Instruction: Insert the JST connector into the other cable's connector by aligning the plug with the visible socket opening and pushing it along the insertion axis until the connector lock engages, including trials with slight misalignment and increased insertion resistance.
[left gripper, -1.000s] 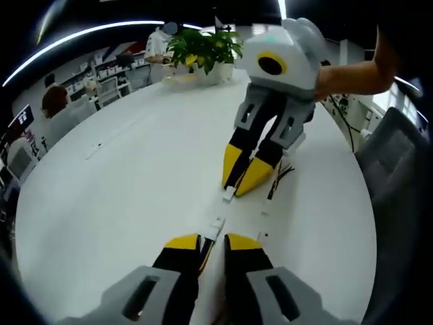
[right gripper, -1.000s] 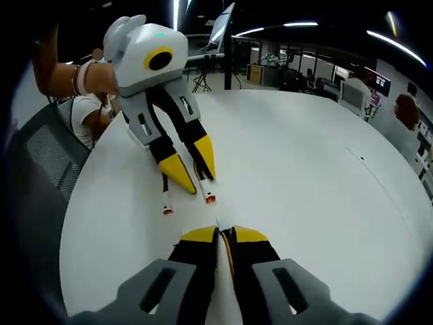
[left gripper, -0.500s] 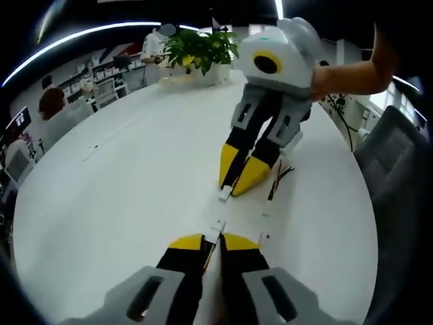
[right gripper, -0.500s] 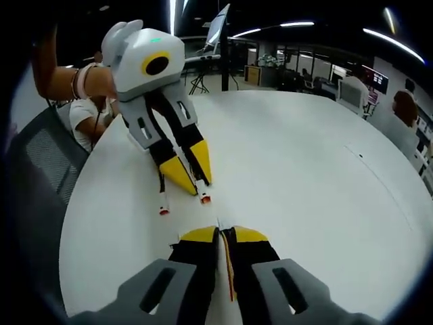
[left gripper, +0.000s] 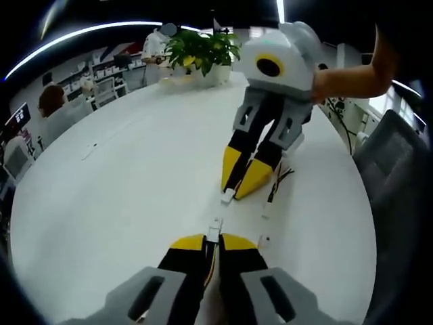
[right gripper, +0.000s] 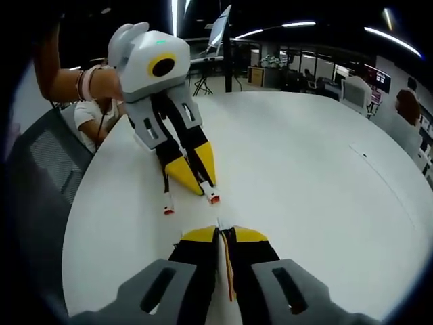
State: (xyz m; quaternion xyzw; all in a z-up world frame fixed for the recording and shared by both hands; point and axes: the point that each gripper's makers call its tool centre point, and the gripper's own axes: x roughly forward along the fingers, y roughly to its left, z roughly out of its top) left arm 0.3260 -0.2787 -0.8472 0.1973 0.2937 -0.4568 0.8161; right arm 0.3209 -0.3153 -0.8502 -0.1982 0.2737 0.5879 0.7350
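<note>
In the left gripper view my left gripper (left gripper: 212, 242) is shut on a thin cable, and its small white JST connector (left gripper: 214, 233) sticks out past the yellow fingertips. Facing it, my right gripper (left gripper: 233, 191) is shut on the other cable, whose white connector (left gripper: 226, 198) sits a short gap away, almost in line. The right gripper view has the right gripper (right gripper: 220, 233) shut on its cable with the connector tip (right gripper: 218, 223) showing. There the left gripper (right gripper: 205, 189) holds a red-ended connector (right gripper: 214, 198) just ahead.
All of this lies on a white round table (left gripper: 115, 189). A loose black cable (left gripper: 279, 179) with white plugs (left gripper: 265, 210) lies beside the right gripper. A potted plant (left gripper: 203, 47) stands at the far edge. Office chairs (left gripper: 396, 156) and seated people ring the table.
The left gripper's jaws have drawn closer together on the cable. In the right gripper view the left gripper's connector has shifted slightly right, more in line. The gap between connectors stays.
</note>
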